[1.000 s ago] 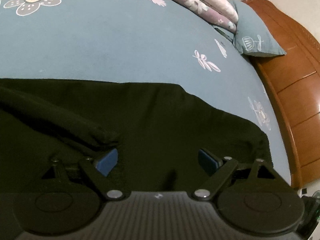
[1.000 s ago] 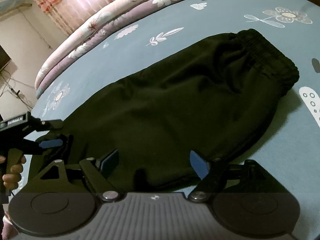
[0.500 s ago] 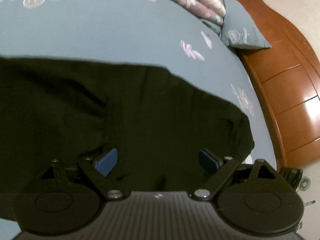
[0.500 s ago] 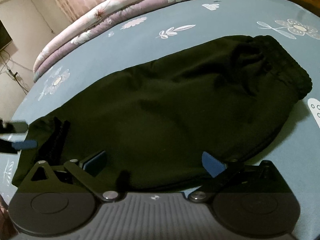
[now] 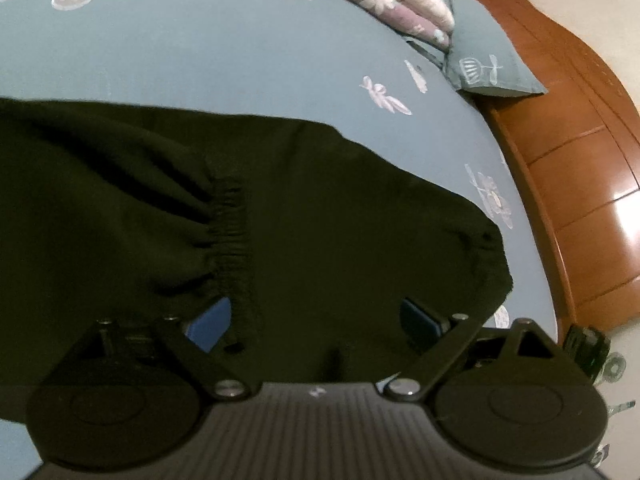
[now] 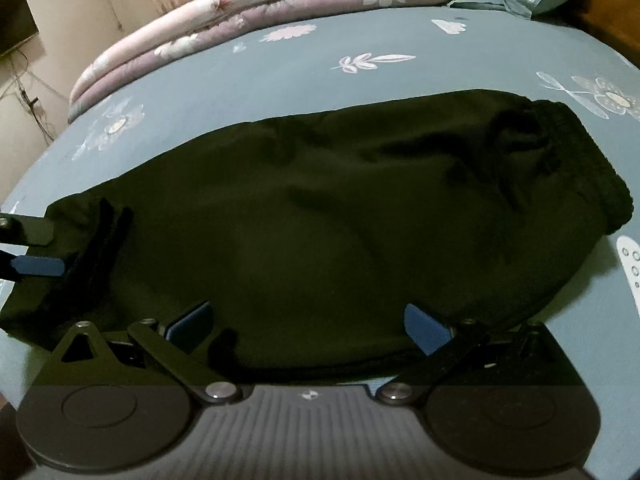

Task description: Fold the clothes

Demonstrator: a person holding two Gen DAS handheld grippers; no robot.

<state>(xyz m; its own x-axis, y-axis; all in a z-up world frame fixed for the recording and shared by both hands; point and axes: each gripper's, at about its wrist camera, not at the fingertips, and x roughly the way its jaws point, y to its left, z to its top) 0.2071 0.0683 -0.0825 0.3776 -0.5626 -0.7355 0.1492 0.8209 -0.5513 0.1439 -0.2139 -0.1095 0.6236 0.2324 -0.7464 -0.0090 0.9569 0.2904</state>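
The left gripper (image 5: 316,320) is holding its two blue-padded fingers (image 5: 212,322) wide apart, with nothing pinched between them; they are hovering low over the black trousers (image 5: 340,232), and the left pad is sitting right beside a gathered elastic cuff (image 5: 234,232) that is lying on top of the cloth. Whether the pads are touching the fabric cannot be told. The right gripper (image 6: 308,322) is likewise spreading its fingers (image 6: 426,328) wide and gripping nothing, its pads standing at the near edge of the trousers (image 6: 320,232).

The trousers are lying flat across the middle of the bed, folded lengthwise into a long dark shape. In the right wrist view the ribbed waistband (image 6: 596,176) is resting at the right end, while at the left end the leg cuffs (image 6: 100,248) are bunching up next to the left gripper (image 6: 30,248), which is reaching in from the frame's edge with its fingers parted.

Beneath the garment the blue sheet (image 5: 200,48) with white flower prints is covering the bed. Along its far side a rolled pink and purple quilt (image 6: 248,20) is lying, with a blue pillow (image 5: 488,64) at the head end. A wooden headboard (image 5: 580,168) is standing just beyond the pillow.
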